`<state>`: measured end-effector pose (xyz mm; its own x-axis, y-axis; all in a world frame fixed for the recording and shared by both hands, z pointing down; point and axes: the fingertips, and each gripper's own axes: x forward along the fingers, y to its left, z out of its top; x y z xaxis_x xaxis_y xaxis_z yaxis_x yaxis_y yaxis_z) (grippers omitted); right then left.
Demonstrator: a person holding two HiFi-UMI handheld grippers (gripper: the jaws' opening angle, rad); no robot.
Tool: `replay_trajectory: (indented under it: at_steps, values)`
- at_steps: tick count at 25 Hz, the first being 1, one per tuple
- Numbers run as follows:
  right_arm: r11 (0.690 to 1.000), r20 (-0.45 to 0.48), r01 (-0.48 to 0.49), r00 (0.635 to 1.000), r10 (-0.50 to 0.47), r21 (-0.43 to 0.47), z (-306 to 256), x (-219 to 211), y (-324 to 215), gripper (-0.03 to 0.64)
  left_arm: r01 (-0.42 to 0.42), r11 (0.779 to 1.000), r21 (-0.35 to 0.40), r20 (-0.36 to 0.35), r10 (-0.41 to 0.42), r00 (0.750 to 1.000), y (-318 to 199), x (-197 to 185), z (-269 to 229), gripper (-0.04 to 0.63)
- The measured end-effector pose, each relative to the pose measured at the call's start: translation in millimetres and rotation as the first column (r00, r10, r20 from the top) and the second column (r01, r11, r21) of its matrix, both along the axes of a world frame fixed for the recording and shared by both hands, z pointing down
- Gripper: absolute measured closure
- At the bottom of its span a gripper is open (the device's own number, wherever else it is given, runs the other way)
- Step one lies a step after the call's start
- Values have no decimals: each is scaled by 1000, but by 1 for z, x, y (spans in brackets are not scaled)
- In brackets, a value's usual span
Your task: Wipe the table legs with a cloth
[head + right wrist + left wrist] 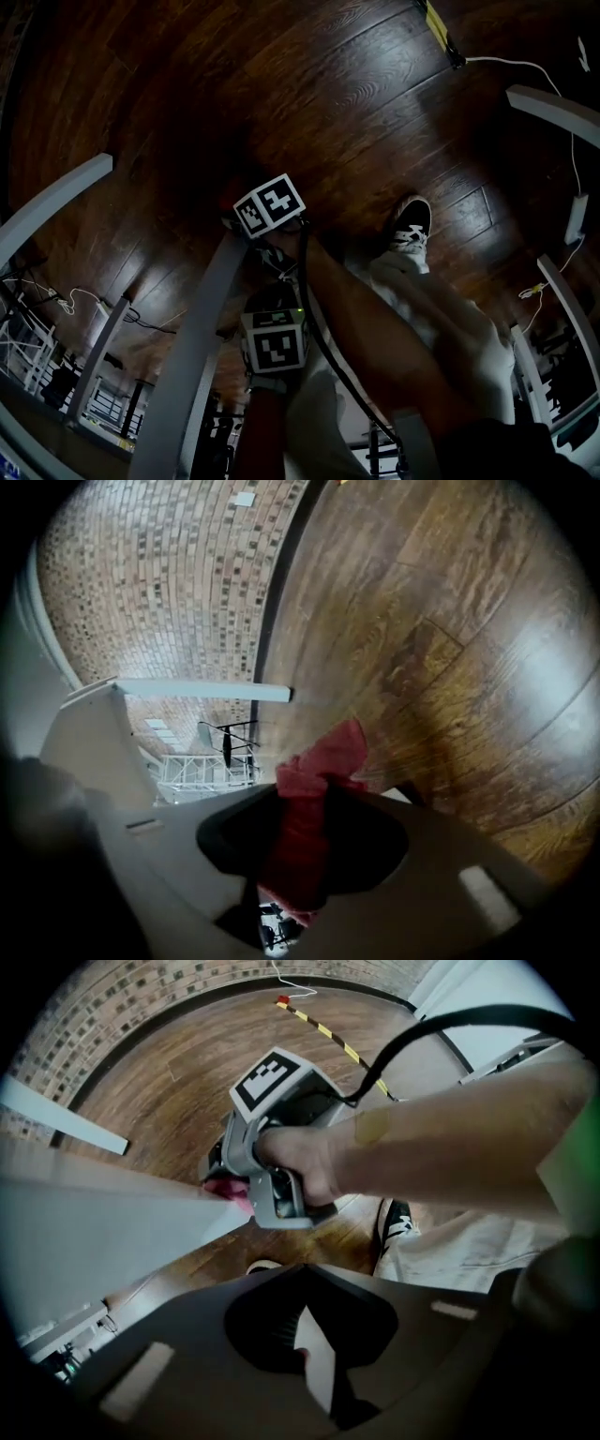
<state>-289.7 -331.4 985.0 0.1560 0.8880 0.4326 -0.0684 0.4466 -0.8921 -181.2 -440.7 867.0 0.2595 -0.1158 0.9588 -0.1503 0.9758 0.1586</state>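
Observation:
My right gripper point(319, 803) is shut on a red cloth point(314, 789) that bunches up between its jaws and sticks out past them. In the left gripper view the right gripper point(225, 1180) is held in a hand and keeps the cloth point(231, 1192) at the end of a slanting grey table leg point(103, 1232). From the head view, its marker cube point(272, 204) sits at the top of that leg point(202, 337). My left gripper point(305, 1269) is shut and hovers above, pointing steeply down; I see its cube point(275, 342) beside the leg.
The floor is dark wood planks point(309, 84). Other grey legs stand at the left point(52, 202) and right point(553, 108). A shoe point(410, 225) and pale trouser leg lie right of the grippers. Cables, a power strip point(575, 217), striped tape point(333, 1040) and a brick wall point(159, 583) surround.

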Motion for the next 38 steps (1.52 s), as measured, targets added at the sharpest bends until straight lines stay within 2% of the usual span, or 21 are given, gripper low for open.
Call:
replay_trajectory:
  at_steps: [5, 9, 12, 14, 17, 21, 24, 31, 38]
  values:
    - [994, 56, -10, 998, 16, -109, -86, -6, 3, 495, -33, 998, -48, 82, 37, 996, 7, 7, -52, 594]
    - [985, 54, -8, 998, 17, -175, -157, 1, -1, 495, 2, 996, -87, 83, 6, 997, 11, 17, -89, 594]
    - [978, 72, 11, 997, 4, -209, -209, 2, -2, 500, 68, 995, -72, 78, -62, 995, 4, 27, -117, 594]
    - [973, 96, 31, 995, -10, -229, -242, 1, 1, 502, 87, 994, -61, 105, -80, 991, 2, 29, -139, 594]
    - [964, 126, 53, 992, -20, -260, -291, 0, 2, 502, 68, 997, -42, 144, -62, 988, -1, 38, -169, 594]
    - [946, 129, 55, 992, -14, -319, -359, 8, -2, 500, 60, 997, -47, 159, -52, 986, -2, 65, -203, 594]
    - [929, 162, 64, 987, -5, -363, -403, -1, -7, 500, 67, 996, -56, 191, -55, 980, -1, 67, -217, 594]
    - [882, 187, 71, 982, 19, -465, -492, 0, -12, 499, 148, 989, -30, 259, -135, 956, -12, 68, -258, 594]
    - [849, 173, 162, 981, -84, -503, -569, 6, -15, 495, 293, 955, -31, 239, -278, 930, -33, 64, -325, 594]
